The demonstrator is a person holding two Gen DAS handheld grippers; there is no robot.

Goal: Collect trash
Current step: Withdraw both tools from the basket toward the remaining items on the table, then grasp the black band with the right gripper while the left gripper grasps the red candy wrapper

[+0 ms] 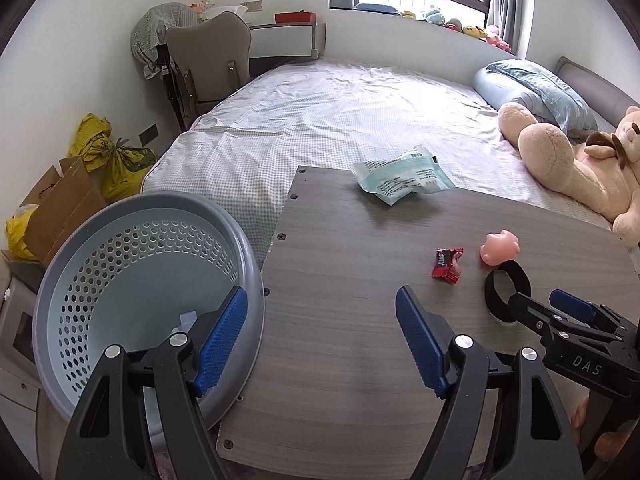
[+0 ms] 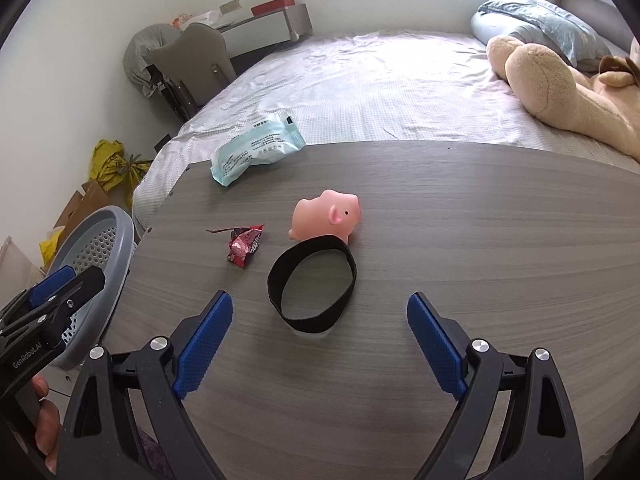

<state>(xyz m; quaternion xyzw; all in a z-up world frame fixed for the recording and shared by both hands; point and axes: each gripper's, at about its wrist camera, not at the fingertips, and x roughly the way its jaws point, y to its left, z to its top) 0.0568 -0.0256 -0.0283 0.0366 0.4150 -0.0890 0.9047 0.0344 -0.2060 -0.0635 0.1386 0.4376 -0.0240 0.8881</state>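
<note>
A red candy wrapper (image 1: 447,265) (image 2: 245,245) lies on the grey wooden table (image 1: 360,340) (image 2: 480,240). A pale green-white plastic packet (image 1: 400,179) (image 2: 256,147) lies at the table's far edge. A grey perforated basket (image 1: 136,280) (image 2: 94,248) stands tilted at the table's left side. My left gripper (image 1: 320,312) is open and empty, over the table's left edge beside the basket. My right gripper (image 2: 320,316) is open and empty, just short of a black band (image 2: 312,284) (image 1: 506,288); it also shows in the left wrist view (image 1: 560,312).
A pink toy pig (image 2: 328,214) (image 1: 500,248) sits behind the black band. A bed (image 1: 340,112) with a teddy bear (image 1: 580,160) lies beyond the table. Cardboard (image 1: 60,200) and yellow bags (image 1: 108,152) are on the floor at left.
</note>
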